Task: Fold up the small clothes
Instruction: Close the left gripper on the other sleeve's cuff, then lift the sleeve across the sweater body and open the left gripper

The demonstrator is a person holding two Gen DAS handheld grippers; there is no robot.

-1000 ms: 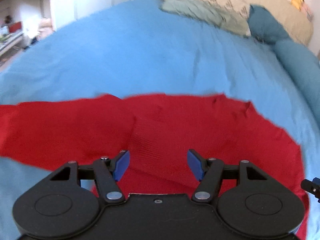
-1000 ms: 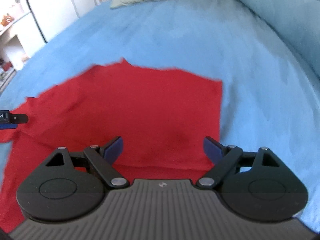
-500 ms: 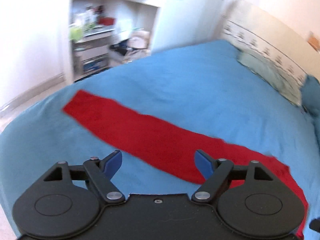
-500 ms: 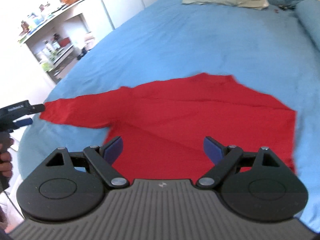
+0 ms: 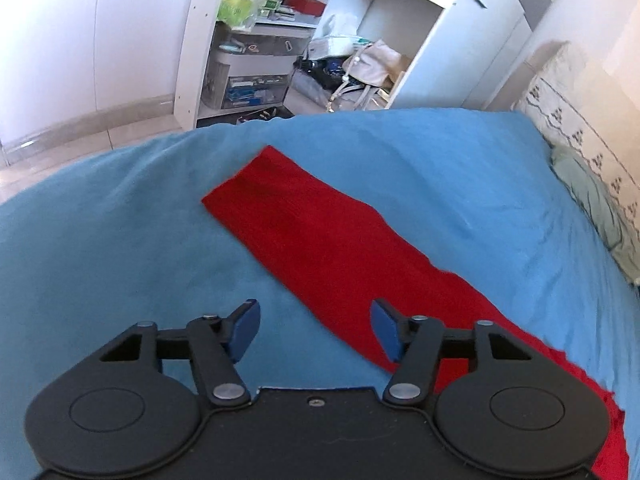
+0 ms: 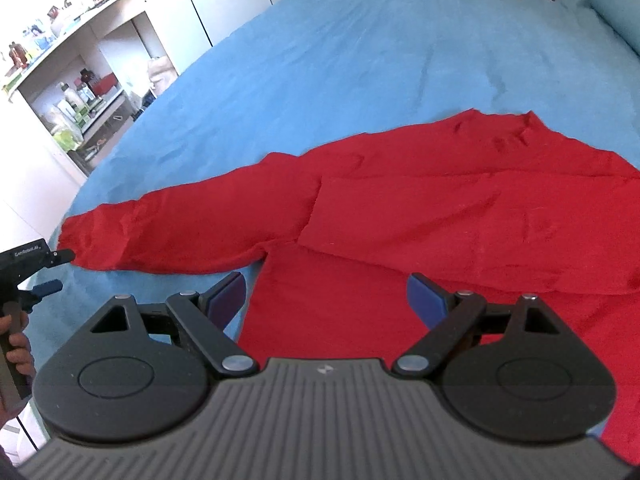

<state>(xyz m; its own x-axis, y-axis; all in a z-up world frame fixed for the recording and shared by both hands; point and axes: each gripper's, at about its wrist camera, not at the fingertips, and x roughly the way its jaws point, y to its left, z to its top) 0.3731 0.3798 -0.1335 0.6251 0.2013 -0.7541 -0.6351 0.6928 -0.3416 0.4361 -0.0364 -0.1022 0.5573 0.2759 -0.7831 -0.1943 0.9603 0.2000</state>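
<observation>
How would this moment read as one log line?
left gripper: open, by sleeve | right gripper: open, over red top | bed

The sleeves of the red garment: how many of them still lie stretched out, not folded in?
1. One sleeve of the red garment lies stretched out on the blue bedsheet, ending near the left gripper. The other appears folded over the body, though not certainly.

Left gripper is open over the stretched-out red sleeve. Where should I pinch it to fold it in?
Take the sleeve at its cuff end, coming from the bed's edge side. It lies flat and straight on the blue bedcover, so the free end probably lifts cleanly. The left gripper hovers open further up the sleeve.
</observation>
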